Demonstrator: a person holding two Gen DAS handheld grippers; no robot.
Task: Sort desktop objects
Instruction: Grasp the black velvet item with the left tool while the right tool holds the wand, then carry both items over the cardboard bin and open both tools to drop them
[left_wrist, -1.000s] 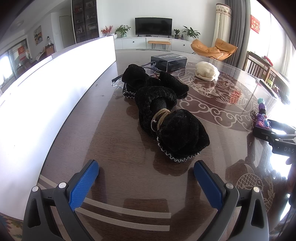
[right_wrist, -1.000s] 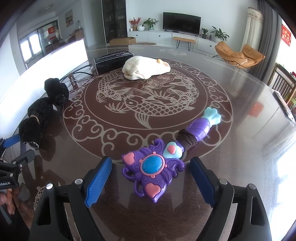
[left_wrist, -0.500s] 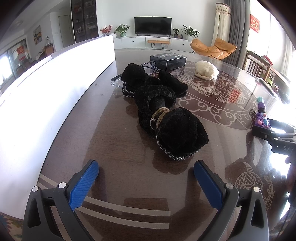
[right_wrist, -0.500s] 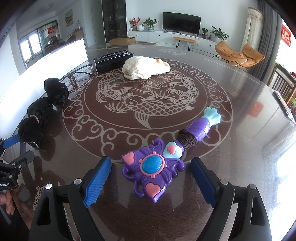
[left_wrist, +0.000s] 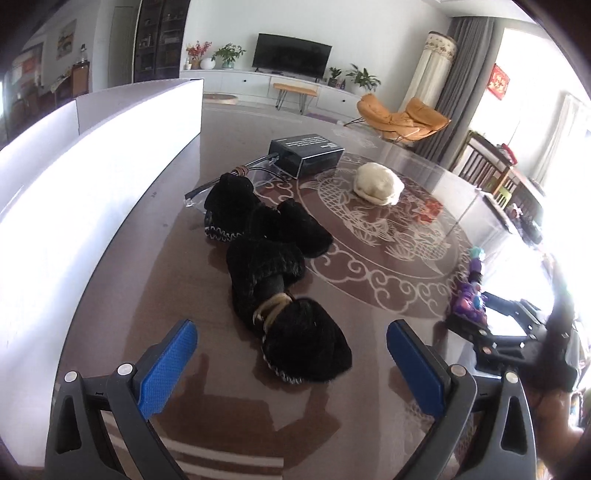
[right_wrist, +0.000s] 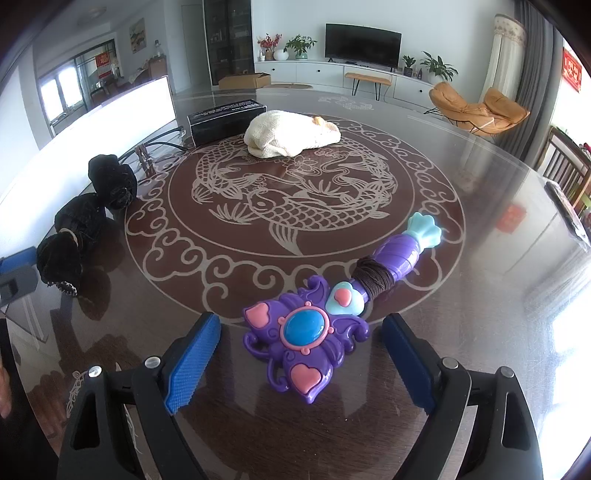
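Observation:
A purple toy wand (right_wrist: 310, 336) with pink hearts, a blue gem and a brown hair tie around its handle lies on the table. Its head sits between the blue pads of my right gripper (right_wrist: 301, 354), which stands open without touching it. A black fuzzy cloth bundle (left_wrist: 288, 295) bound with a tan band lies ahead of my open left gripper (left_wrist: 291, 354), its near end reaching between the fingertips without contact. The bundle (right_wrist: 74, 236) also shows far left in the right wrist view. The wand (left_wrist: 469, 295) shows at the right edge of the left wrist view.
A black box (right_wrist: 225, 120) and a cream cloth lump (right_wrist: 291, 136) rest at the back of the round patterned table (right_wrist: 480, 295). Glasses (left_wrist: 229, 181) lie behind the bundle. A white panel (left_wrist: 74, 192) walls off the left side. A chair (right_wrist: 569, 173) stands at the right.
The left gripper has moved forward and risen, so the black bundle now sits lower and closer between its fingers. The right gripper and the wand are unchanged.

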